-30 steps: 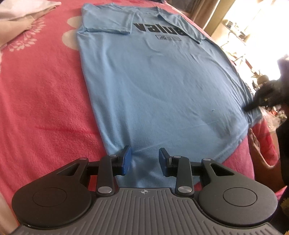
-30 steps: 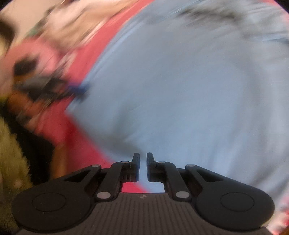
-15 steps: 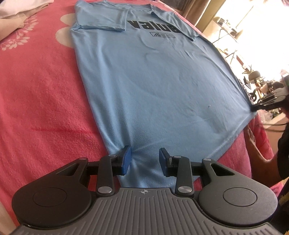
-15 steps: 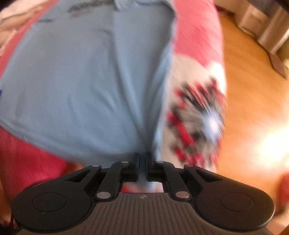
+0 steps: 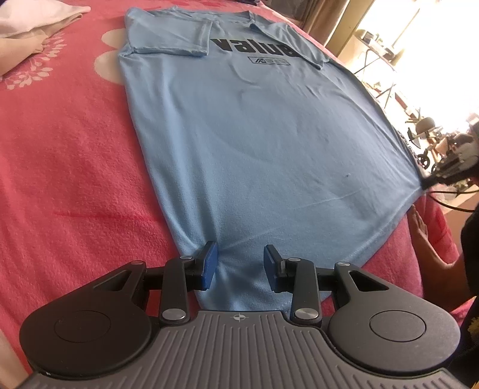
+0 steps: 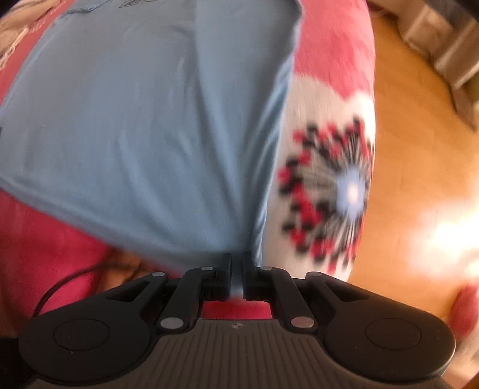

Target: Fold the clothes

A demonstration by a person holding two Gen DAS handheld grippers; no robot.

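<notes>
We see the T-shirt (image 5: 254, 143) lying flat on the bedspread (image 5: 66, 167), its collar end far from us and its hem near. One sleeve is folded inward over the far left of the chest. To the far left of the shirt, a heap of cloth (image 5: 33, 27) rests on the bedspread. Our left gripper (image 5: 239, 264) sits over the near left corner of the hem, the cloth between its parted fingers. Our right gripper (image 6: 236, 275) is at the near right corner, at the bed's right edge, with the corner pinched between its fingers. Right of the bed lies the floor (image 6: 419, 125).
</notes>
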